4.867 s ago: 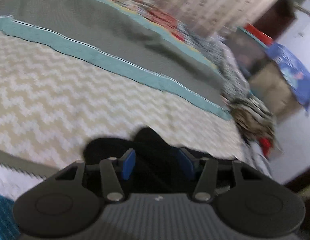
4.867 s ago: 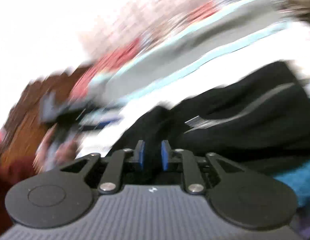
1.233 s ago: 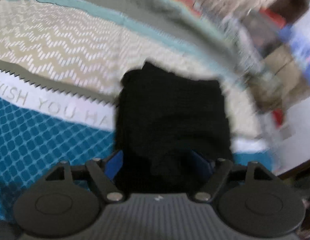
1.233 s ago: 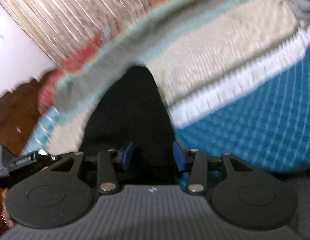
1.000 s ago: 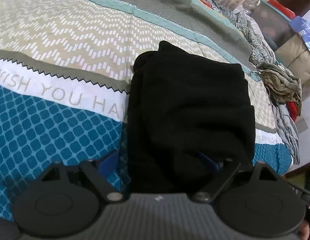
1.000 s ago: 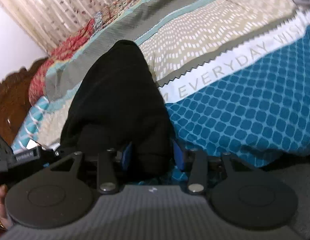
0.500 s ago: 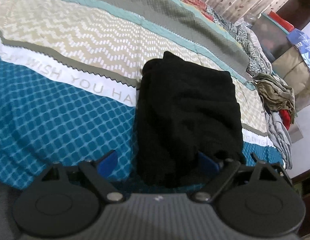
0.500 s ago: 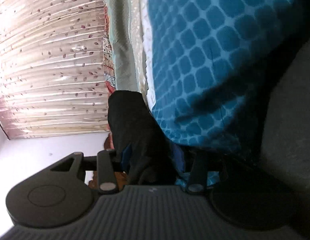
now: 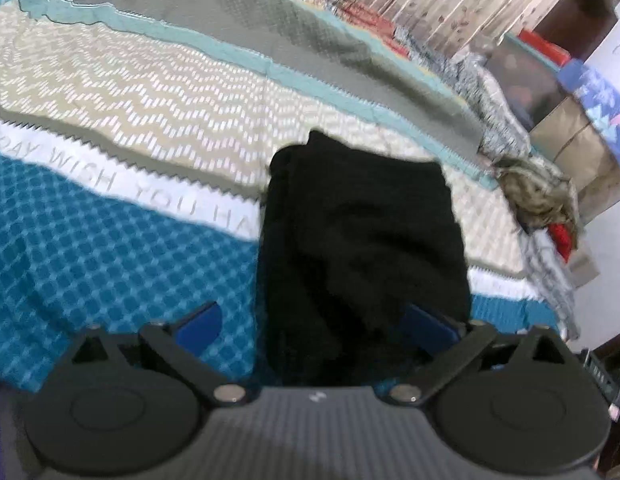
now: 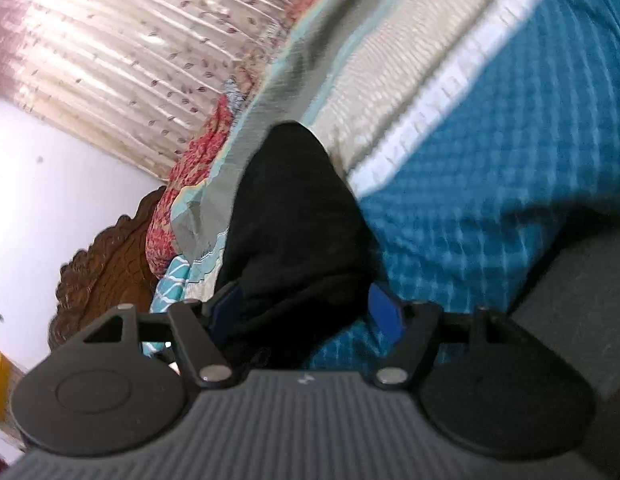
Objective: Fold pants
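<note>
The black pants (image 9: pixel 362 240) lie folded in a compact rectangle on the patterned bedspread (image 9: pixel 110 248). My left gripper (image 9: pixel 314 322) is open, its blue pads wide apart on either side of the near end of the pants. My right gripper (image 10: pixel 306 304) is open too, with the near end of the pants (image 10: pixel 294 208) between its blue pads. Neither gripper presses on the cloth.
A heap of other clothes (image 9: pixel 538 196) lies at the bed's far right edge. Curtains (image 10: pixel 130 40) and a carved wooden headboard (image 10: pixel 106 256) stand beyond the bed. A cabinet with a blue cloth (image 9: pixel 590 92) stands at the right.
Both grippers have opened wider and drawn back a little from the folded pants. The right wrist view has swung back from a steep tilt towards the bed.
</note>
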Demonstrator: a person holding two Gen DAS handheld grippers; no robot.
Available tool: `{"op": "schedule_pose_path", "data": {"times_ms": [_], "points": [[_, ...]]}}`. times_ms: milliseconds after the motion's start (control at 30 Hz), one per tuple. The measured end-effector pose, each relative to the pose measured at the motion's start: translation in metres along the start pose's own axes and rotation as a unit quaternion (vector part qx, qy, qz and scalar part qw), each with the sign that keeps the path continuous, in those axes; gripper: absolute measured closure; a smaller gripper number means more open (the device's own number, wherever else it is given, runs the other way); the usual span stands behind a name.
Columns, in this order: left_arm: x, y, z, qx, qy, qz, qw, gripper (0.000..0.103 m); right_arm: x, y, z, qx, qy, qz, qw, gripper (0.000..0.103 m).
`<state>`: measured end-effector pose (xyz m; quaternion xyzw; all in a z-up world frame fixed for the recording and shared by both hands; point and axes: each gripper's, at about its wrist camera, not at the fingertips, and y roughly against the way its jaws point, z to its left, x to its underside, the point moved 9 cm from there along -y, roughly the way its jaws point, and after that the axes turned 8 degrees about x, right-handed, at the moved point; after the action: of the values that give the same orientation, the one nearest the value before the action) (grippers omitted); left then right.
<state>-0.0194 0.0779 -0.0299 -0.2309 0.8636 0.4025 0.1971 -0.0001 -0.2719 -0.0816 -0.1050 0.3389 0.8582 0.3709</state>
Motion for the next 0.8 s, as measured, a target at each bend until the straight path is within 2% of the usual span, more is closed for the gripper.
{"op": "schedule_pose_path", "data": {"times_ms": [167, 300, 400, 500, 533, 567, 600, 633, 667, 733, 767, 800], "points": [[-0.031, -0.025, 0.004, 0.028, -0.004, 0.007, 0.9996, 0.0, -0.038, -0.011, 0.002, 0.002, 0.032, -0.04, 0.999, 0.023], [-0.041, -0.061, 0.012, 0.056, 0.025, 0.029, 0.9977, 0.0, -0.051, -0.048, -0.01, 0.001, 0.028, -0.012, 1.0, 0.023], [-0.028, -0.095, 0.022, 0.096, 0.082, 0.076, 0.9892, 0.0, -0.048, -0.079, -0.015, -0.028, 0.007, 0.034, 0.999, 0.023], [-0.022, -0.101, 0.019, 0.097, 0.058, 0.052, 0.9922, 0.001, -0.037, -0.092, -0.001, -0.012, 0.069, 0.056, 0.996, 0.022], [-0.02, -0.1, 0.015, 0.092, 0.049, 0.053, 0.9932, 0.01, -0.033, -0.092, 0.004, -0.003, 0.089, 0.061, 0.994, 0.025], [-0.019, -0.098, 0.011, 0.093, 0.051, 0.056, 0.9928, 0.03, -0.028, -0.09, 0.01, 0.001, 0.112, 0.066, 0.992, 0.027], [-0.019, -0.093, 0.009, 0.095, 0.065, 0.06, 0.9916, 0.037, -0.022, -0.088, 0.017, -0.005, 0.13, 0.071, 0.989, 0.034], [-0.019, -0.085, 0.004, 0.105, 0.072, 0.058, 0.9902, 0.045, -0.016, -0.084, 0.023, -0.014, 0.144, 0.073, 0.987, 0.034], [-0.02, -0.08, 0.0, 0.11, 0.065, 0.053, 0.9904, 0.047, -0.012, -0.083, 0.027, -0.018, 0.153, 0.072, 0.985, 0.035], [-0.018, -0.077, 0.002, 0.102, 0.051, 0.052, 0.9921, 0.045, -0.01, -0.084, 0.025, -0.008, 0.167, 0.07, 0.983, 0.033], [-0.015, -0.082, 0.008, 0.093, 0.055, 0.056, 0.9926, 0.028, -0.011, -0.089, 0.018, 0.001, 0.154, 0.073, 0.985, 0.031], [-0.013, -0.089, 0.016, 0.08, 0.07, 0.063, 0.9923, 0.019, -0.014, -0.092, 0.007, 0.004, 0.131, 0.079, 0.988, 0.028]]}}
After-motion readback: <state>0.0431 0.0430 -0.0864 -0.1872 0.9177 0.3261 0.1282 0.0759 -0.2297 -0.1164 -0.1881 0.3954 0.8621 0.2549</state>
